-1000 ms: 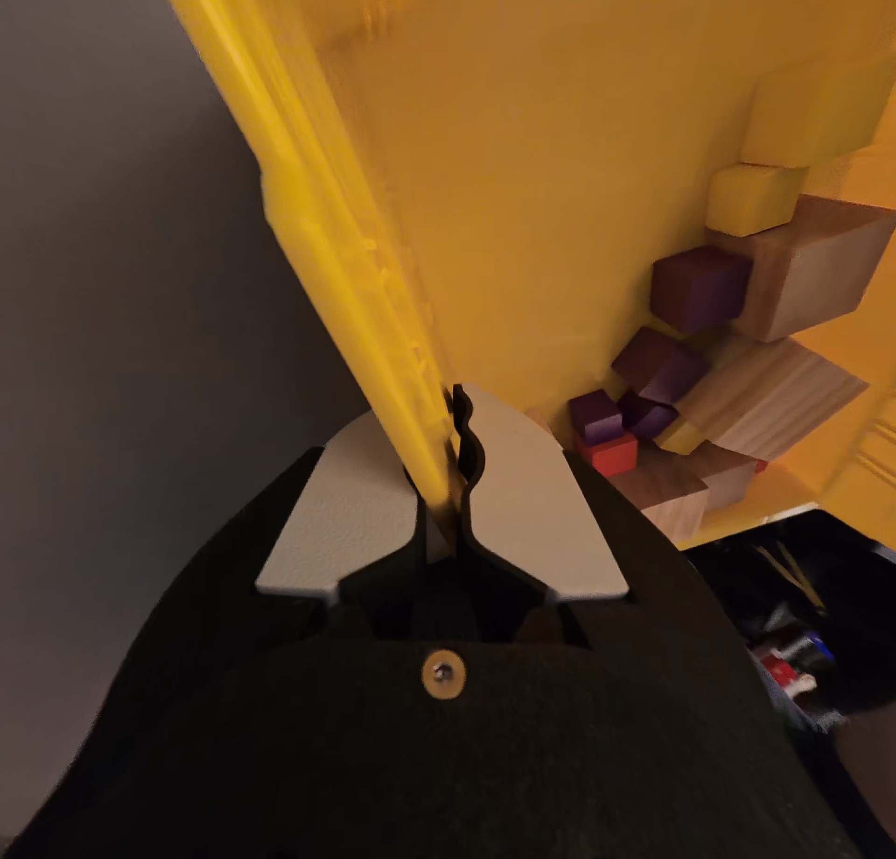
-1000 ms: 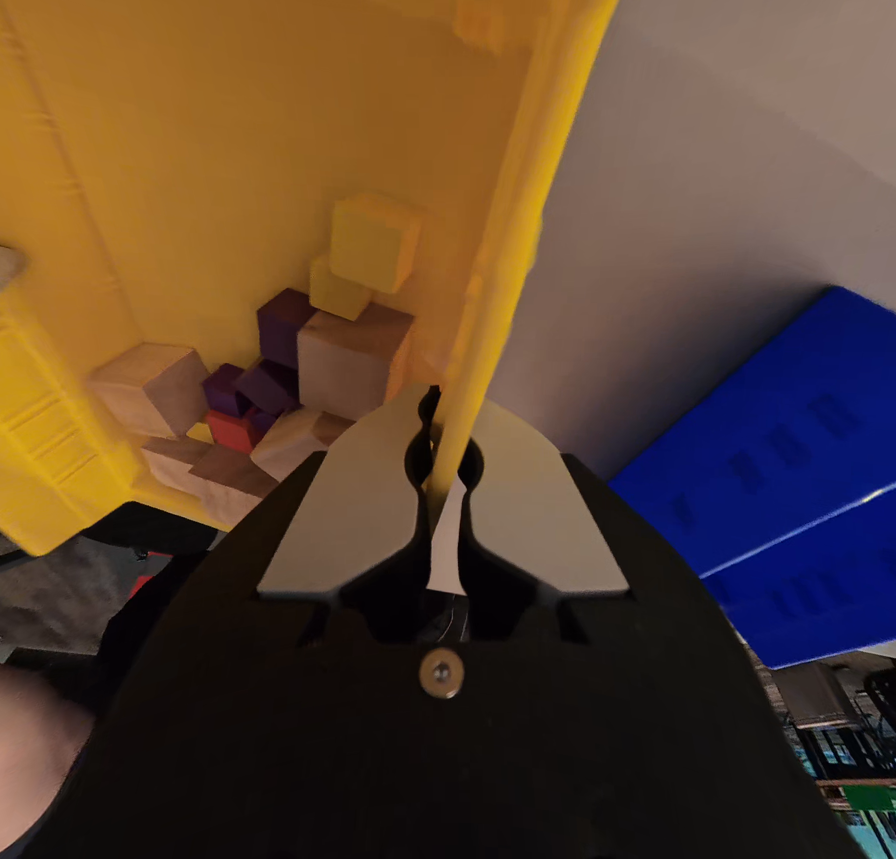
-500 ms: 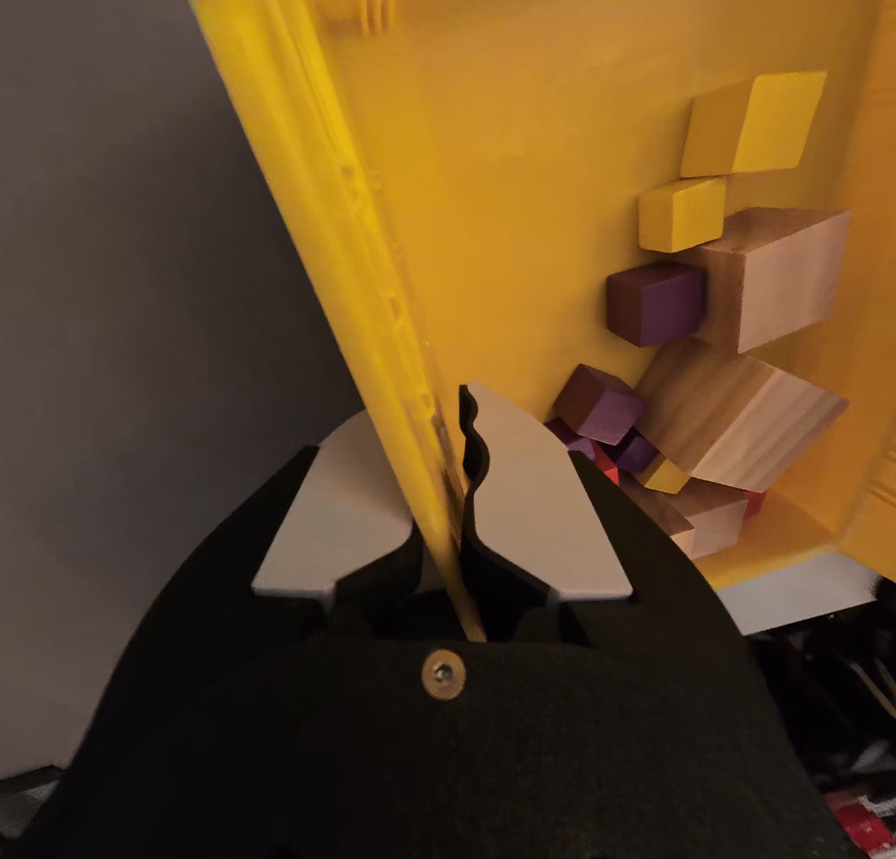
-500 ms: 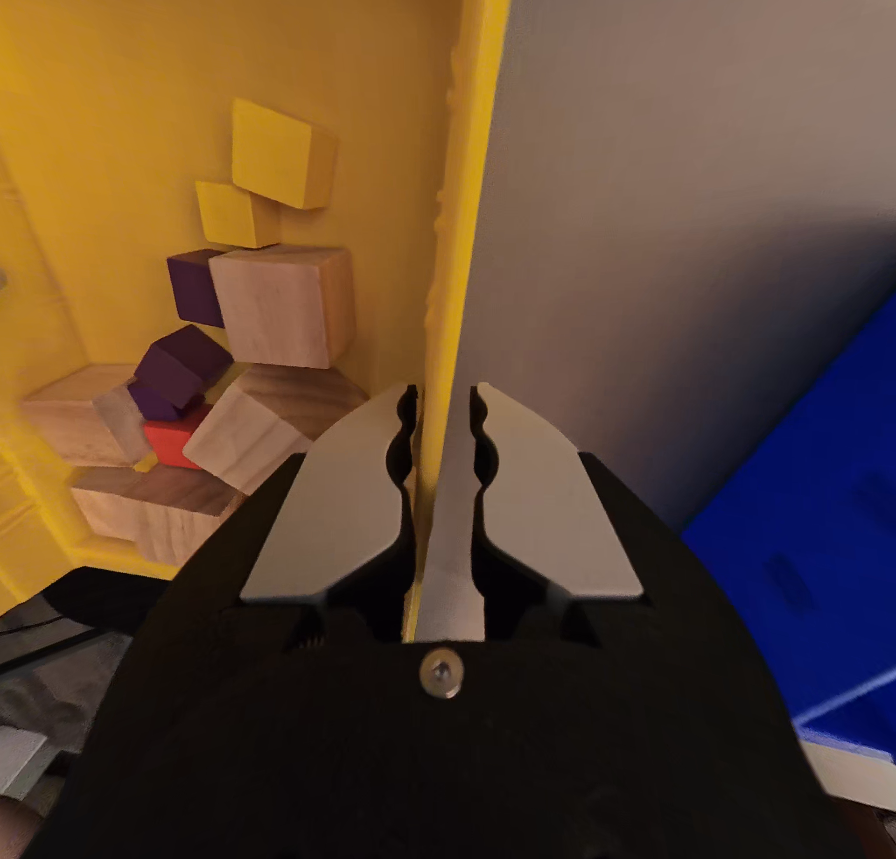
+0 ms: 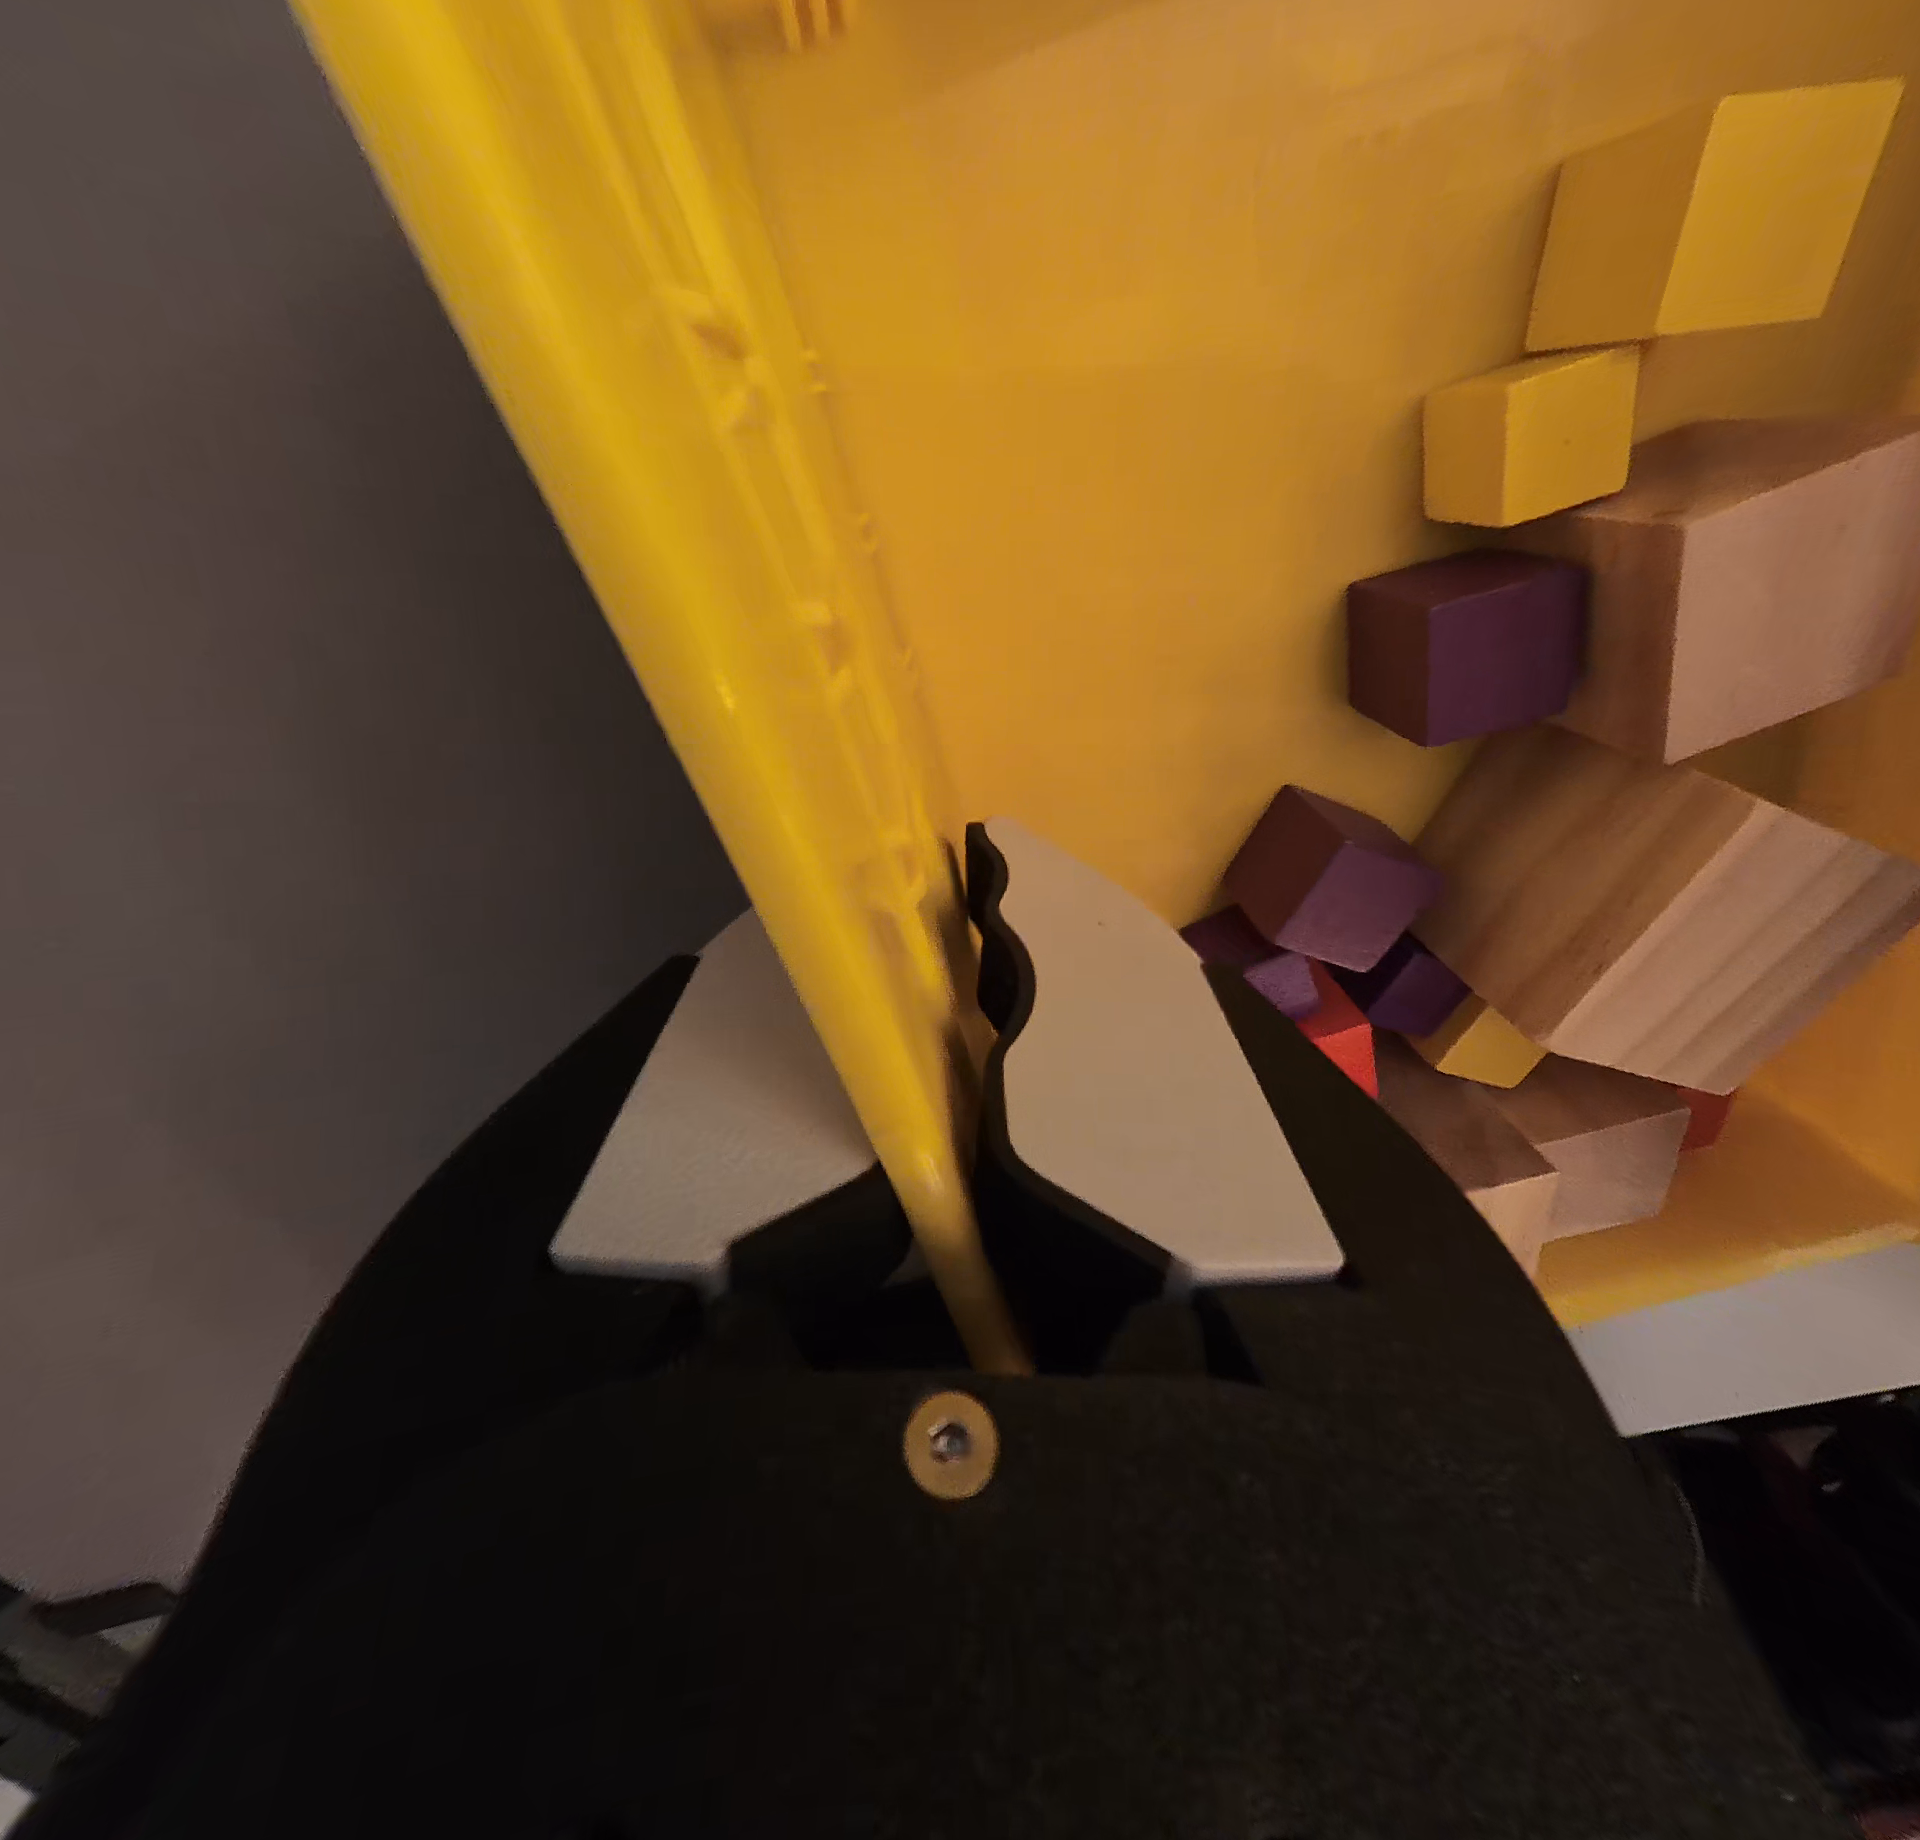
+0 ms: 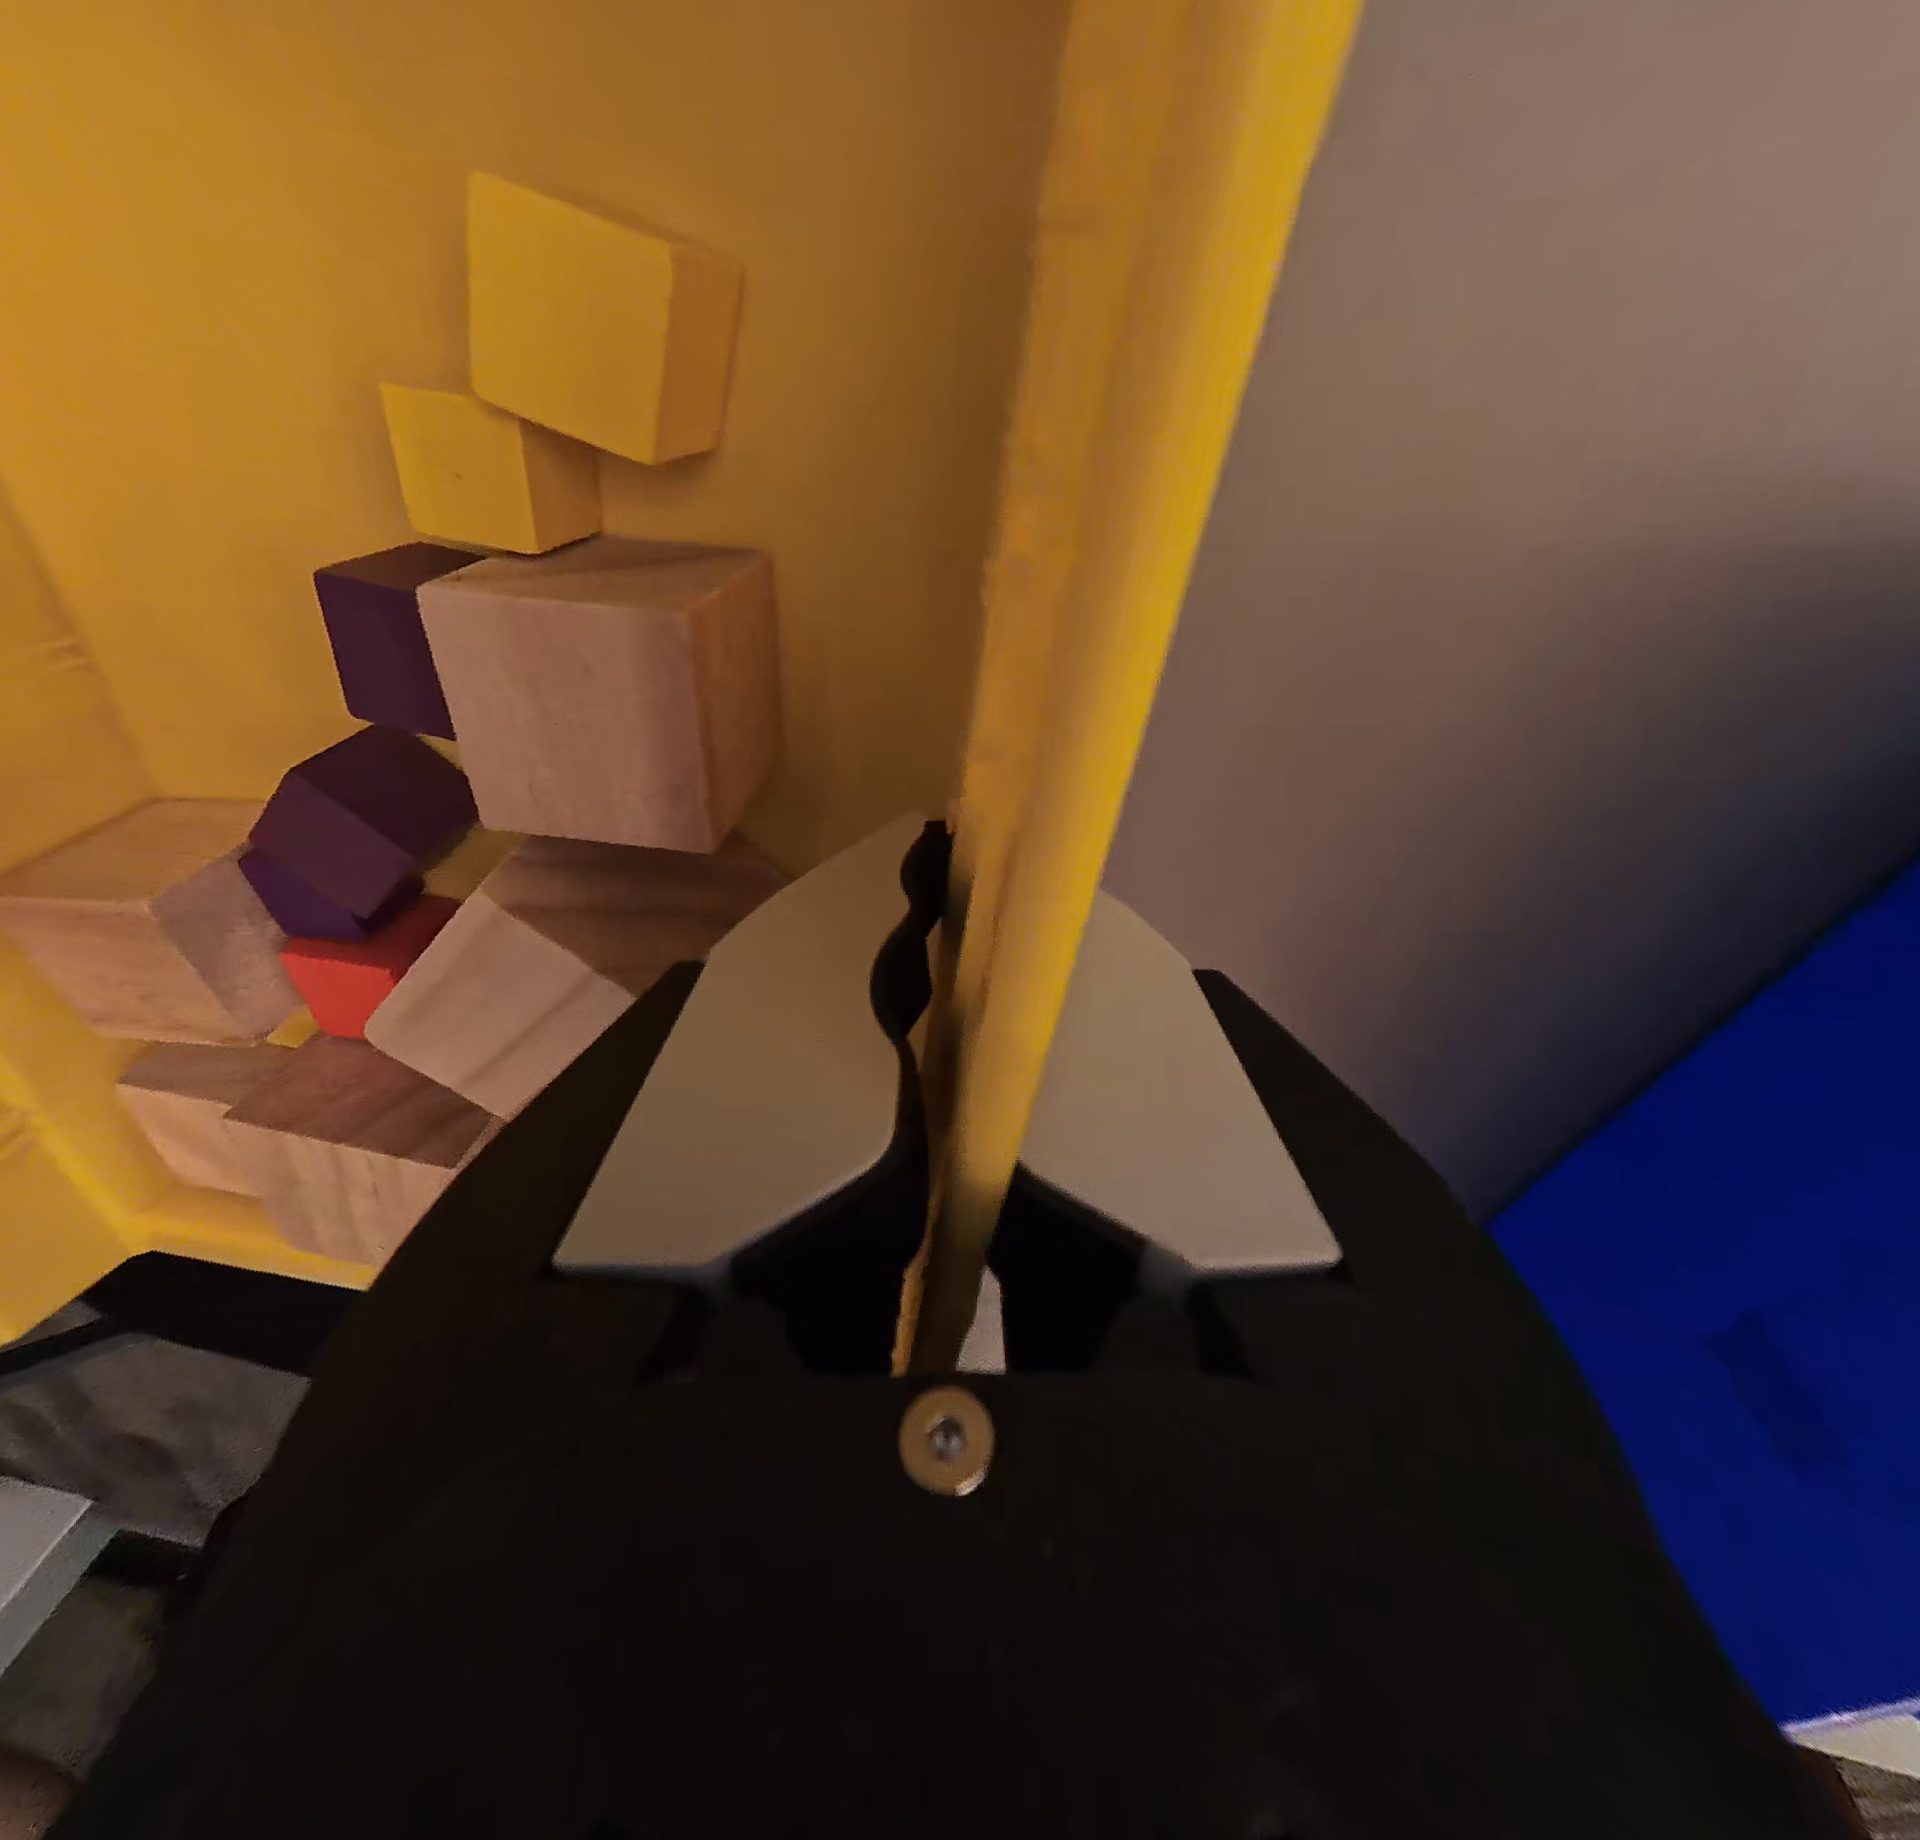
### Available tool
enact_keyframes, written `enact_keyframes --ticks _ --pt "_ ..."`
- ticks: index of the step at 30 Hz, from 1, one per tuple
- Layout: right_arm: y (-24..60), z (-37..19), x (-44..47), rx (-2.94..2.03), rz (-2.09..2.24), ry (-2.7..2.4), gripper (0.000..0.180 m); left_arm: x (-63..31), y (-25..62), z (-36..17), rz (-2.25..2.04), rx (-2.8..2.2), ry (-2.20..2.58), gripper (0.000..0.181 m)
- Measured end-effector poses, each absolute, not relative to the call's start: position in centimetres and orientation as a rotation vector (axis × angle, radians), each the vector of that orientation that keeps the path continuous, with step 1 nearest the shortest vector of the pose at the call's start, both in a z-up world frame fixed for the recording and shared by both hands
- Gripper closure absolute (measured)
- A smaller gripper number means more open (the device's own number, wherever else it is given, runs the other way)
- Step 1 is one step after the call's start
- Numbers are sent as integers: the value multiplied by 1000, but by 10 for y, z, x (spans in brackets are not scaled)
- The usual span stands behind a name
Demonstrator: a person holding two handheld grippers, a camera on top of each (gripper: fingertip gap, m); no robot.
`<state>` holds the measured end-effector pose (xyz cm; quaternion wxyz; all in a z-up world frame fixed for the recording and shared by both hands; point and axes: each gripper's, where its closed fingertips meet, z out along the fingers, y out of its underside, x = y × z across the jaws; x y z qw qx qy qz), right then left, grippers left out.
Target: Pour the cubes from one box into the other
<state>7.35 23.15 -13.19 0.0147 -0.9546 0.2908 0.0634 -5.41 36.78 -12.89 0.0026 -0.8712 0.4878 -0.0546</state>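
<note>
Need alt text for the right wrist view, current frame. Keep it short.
The right gripper is clamped on the side wall of a tilted yellow box. Inside, wooden, purple, yellow and red cubes are piled in the lower corner. A blue box sits to the right, outside it.

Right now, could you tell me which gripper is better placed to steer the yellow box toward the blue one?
Right, probably. The right gripper clamps the yellow box wall nearest the blue box. The left gripper grips the opposite wall, with no blue box in its view.
</note>
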Motion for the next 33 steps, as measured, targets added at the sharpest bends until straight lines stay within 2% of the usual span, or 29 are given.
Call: enact_keyframes --ticks 7,15,19,26,33 --pt "221 -112 74 -2970 304 880 177 -48 359 -101 -105 -2715 1559 177" --pt "167 -9 129 -2872 313 896 176 22 314 11 -74 -2573 1645 178" --pt "104 32 185 -2836 206 1001 176 91 259 42 -181 -2497 1743 176" --pt "7 39 282 -2689 48 1137 177 208 175 44 -322 -2256 1891 176" --pt "-9 36 330 -2384 -27 1103 177 267 162 72 -278 -1946 1836 176"
